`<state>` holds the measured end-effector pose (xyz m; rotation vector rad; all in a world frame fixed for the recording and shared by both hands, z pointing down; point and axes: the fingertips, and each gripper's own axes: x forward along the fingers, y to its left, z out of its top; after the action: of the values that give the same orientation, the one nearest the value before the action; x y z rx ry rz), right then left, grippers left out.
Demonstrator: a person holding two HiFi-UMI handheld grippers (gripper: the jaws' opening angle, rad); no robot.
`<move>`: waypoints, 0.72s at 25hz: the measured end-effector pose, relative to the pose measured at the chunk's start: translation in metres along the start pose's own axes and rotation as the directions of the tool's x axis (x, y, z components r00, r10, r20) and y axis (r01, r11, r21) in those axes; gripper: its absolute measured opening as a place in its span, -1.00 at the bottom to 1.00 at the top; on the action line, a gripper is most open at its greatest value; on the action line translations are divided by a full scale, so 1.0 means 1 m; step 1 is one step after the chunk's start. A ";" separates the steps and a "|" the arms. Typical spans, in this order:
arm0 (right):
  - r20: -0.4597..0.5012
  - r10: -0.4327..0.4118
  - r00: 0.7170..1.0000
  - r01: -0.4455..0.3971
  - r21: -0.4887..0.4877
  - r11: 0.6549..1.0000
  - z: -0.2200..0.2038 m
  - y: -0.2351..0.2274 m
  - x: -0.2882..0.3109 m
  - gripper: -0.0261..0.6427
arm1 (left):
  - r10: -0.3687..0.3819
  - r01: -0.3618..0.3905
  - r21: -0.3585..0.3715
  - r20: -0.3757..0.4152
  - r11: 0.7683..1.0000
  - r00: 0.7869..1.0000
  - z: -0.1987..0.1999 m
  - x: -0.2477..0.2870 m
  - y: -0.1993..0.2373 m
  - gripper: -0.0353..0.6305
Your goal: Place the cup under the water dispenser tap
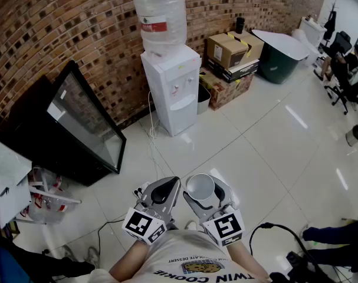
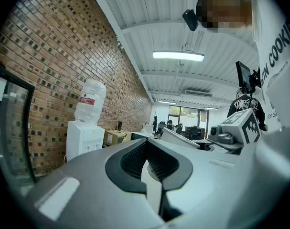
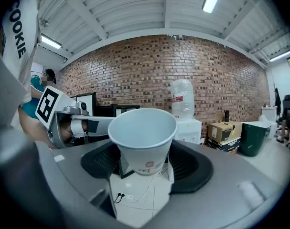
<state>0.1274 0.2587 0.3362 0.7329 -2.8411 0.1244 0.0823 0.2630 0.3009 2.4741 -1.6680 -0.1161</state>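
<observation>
A white paper cup (image 1: 200,187) (image 3: 144,137) stands upright between the jaws of my right gripper (image 1: 203,188) (image 3: 145,163), which is shut on its lower wall. My left gripper (image 1: 168,186) (image 2: 145,144) is beside it, shut and holding nothing. Both are held close to the person's chest. The white water dispenser (image 1: 170,90) (image 2: 85,140) (image 3: 187,125) stands against the brick wall across the floor, well ahead of both grippers. A clear bottle (image 1: 161,13) sits on top of it. Its taps (image 1: 177,89) are above a recessed tray.
A black-framed glass panel (image 1: 78,128) leans against the wall on the left. Cardboard boxes (image 1: 232,49) and a green bin (image 1: 279,63) sit to the dispenser's right. Cables (image 1: 152,131) trail on the floor by its base. A plastic container (image 1: 46,196) lies at lower left.
</observation>
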 end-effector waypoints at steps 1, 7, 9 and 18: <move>-0.003 0.000 1.000 0.000 0.003 1.000 -0.001 -0.004 -0.001 0.05 | -0.002 0.002 0.001 -0.001 1.000 1.000 0.000 0.004 -0.001 -0.92; -0.018 -0.002 1.000 0.002 0.021 1.000 -0.013 -0.020 0.000 0.05 | -0.014 0.014 0.006 -0.006 1.000 1.000 -0.007 0.022 -0.003 -0.92; -0.025 0.003 1.000 -0.002 0.025 1.000 -0.017 -0.025 0.004 0.05 | -0.011 0.011 0.004 -0.011 1.000 1.000 -0.009 0.027 0.000 -0.92; -0.039 0.004 0.999 -0.003 0.026 1.000 -0.019 -0.052 0.044 0.05 | 0.003 -0.004 -0.029 -0.015 1.000 1.000 -0.018 0.055 0.039 -0.92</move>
<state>0.1184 0.1949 0.3661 0.7222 -2.8091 0.1748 0.0706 0.1989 0.3268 2.4447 -1.6528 -0.1199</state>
